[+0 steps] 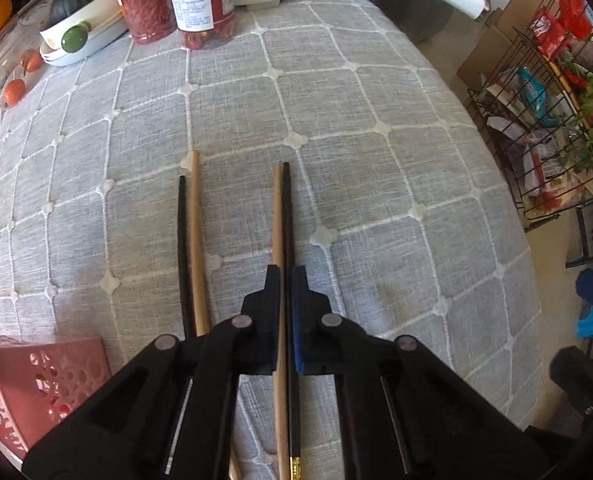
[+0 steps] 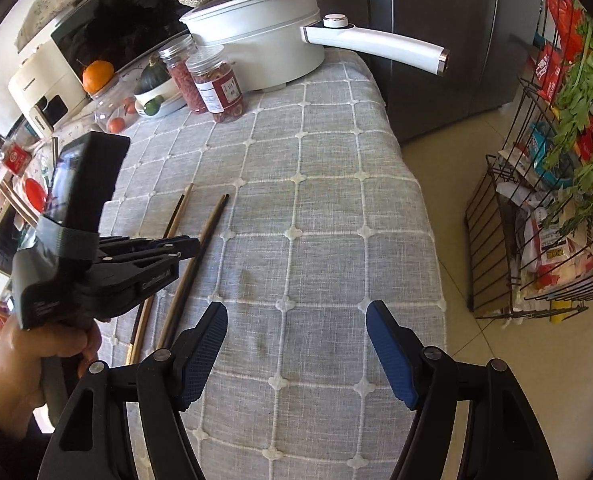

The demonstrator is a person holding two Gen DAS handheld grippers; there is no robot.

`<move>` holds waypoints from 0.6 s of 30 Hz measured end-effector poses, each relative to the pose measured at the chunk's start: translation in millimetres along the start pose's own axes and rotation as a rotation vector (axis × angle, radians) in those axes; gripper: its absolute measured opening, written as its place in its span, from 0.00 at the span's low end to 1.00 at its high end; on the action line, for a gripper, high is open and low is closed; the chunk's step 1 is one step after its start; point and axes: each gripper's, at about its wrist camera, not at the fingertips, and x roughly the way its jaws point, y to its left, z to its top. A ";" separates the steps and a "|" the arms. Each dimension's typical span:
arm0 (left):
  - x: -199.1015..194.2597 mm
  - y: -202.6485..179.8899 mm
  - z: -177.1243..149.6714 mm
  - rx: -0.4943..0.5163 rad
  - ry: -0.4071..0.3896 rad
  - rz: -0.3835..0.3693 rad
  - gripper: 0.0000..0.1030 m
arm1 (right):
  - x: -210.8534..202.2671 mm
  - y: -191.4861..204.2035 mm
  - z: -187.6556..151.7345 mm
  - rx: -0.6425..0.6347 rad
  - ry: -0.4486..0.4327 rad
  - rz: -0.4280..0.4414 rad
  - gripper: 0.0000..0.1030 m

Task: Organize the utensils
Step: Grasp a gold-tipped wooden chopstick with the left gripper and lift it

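Left hand-held gripper clamped on a chopstick pair; right hand-held gripper released.

The left hand-held gripper [image 1: 285,280] pointed steeply down at the worktop [image 1: 376,184], its jaws closed on a light wooden chopstick [image 1: 277,216] and a black chopstick [image 1: 286,216] lying side by side between the pads. A second pair, black [image 1: 182,240] and wooden [image 1: 195,232], lay just to the left on the grey checked cloth, near a pink perforated basket [image 1: 44,376]. The right hand-held gripper [image 2: 296,320] hovered over bare cloth, jaws wide apart, gripping nothing.
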 end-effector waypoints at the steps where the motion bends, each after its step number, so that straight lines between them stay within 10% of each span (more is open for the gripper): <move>1: 2.1 0.7 0.1 -0.001 0.007 0.004 0.06 | 0.3 -0.8 0.6 0.005 0.001 0.003 0.71; 18: 19.2 -17.7 11.8 0.027 0.036 0.083 0.07 | 8.7 -10.4 0.0 0.047 0.032 -0.005 0.71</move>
